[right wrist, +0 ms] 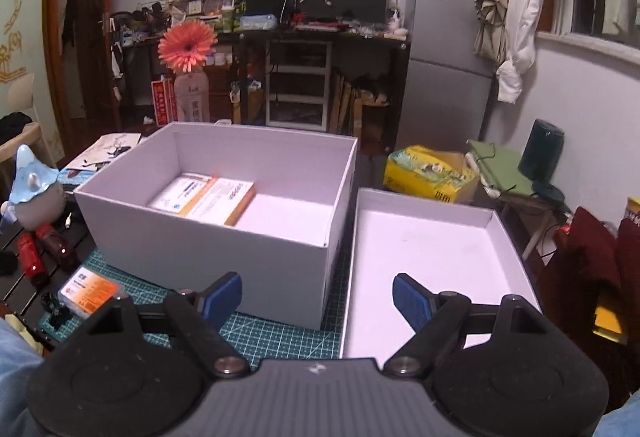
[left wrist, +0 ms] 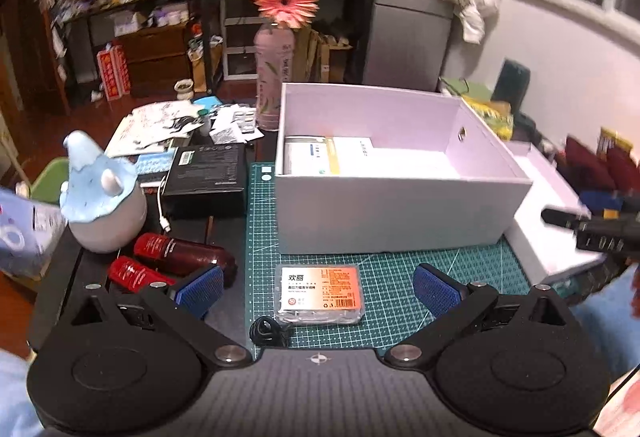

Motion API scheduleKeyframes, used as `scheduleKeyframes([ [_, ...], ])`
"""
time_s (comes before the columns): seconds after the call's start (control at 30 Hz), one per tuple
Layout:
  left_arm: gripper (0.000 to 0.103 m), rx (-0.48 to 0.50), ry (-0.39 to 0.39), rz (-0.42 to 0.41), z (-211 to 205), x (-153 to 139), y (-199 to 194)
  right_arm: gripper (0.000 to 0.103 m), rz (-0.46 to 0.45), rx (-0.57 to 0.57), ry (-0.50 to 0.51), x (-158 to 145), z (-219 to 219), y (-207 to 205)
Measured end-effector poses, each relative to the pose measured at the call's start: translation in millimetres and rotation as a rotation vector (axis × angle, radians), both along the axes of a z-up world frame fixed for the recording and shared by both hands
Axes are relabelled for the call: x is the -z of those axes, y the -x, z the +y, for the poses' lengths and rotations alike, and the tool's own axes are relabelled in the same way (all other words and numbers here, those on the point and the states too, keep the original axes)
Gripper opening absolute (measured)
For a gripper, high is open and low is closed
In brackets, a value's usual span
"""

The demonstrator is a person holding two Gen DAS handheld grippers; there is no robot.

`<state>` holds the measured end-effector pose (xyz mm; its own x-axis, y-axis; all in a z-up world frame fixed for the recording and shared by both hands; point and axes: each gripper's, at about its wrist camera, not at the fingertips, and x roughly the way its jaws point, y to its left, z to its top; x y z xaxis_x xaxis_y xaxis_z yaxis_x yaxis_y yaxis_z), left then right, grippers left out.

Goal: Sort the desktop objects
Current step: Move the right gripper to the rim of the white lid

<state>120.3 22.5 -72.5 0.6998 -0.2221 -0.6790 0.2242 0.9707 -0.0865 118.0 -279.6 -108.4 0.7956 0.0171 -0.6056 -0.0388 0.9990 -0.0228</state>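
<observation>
Two flat boxes already stowed in the white storage box, lying against its left inner wall, one partly over the other; rest of its floor bare. Roughly a small part of the sorting done, judging by what lies outside. Left to go, in front of the storage box on the green cutting mat: clear plastic case with orange label, just short of the box's front wall and a small black clip-like item touching the mat's near edge. Left of the storage box, off the mat on the dark counter: two red bottles lying on their sides, a grey figurine with blue hat standing upright behind them, and a black carton further back with a white cable beside it. Right of the storage box, touching its side: white lid, upturned and empty. Left gripper with jaws wide apart, nothing clamped, straddling the orange-labelled case from above without visible contact. Right gripper likewise with jaws spread and empty, hovering over the seam between storage box and lid. Likely next: orange-labelled case into the storage box.
</observation>
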Motion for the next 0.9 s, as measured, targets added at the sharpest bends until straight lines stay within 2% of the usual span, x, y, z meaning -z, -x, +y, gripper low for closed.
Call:
scheduleKeyframes([
  [0.1,0.103,-0.035,0.039,0.016,10,-1,-2,0.076,0.044,0.002,0.017,8,-5,-7],
  [0.13,0.103,-0.047,0.048,0.020,13,-1,-3,0.072,0.059,0.008,0.020,12,-7,-10],
  [0.2,0.103,-0.060,0.043,0.015,15,-2,-3,0.068,0.085,0.024,0.013,17,-9,-14],
  [0.37,0.103,-0.042,0.033,0.004,11,-4,-1,0.049,0.142,0.062,0.019,32,-12,-24],
  [0.47,0.103,-0.036,0.024,0.001,10,-4,-1,0.042,0.166,0.080,0.040,39,-12,-29],
  [0.6,0.103,-0.046,0.028,0.002,12,-4,0,0.037,0.186,0.087,0.014,43,-13,-33],
  [0.67,0.103,-0.051,0.028,0.006,13,-4,-1,0.030,0.196,0.091,0.001,45,-14,-35],
  [0.9,0.103,-0.045,0.023,0.009,12,-3,0,0.029,0.243,0.097,0.008,55,-15,-43],
])
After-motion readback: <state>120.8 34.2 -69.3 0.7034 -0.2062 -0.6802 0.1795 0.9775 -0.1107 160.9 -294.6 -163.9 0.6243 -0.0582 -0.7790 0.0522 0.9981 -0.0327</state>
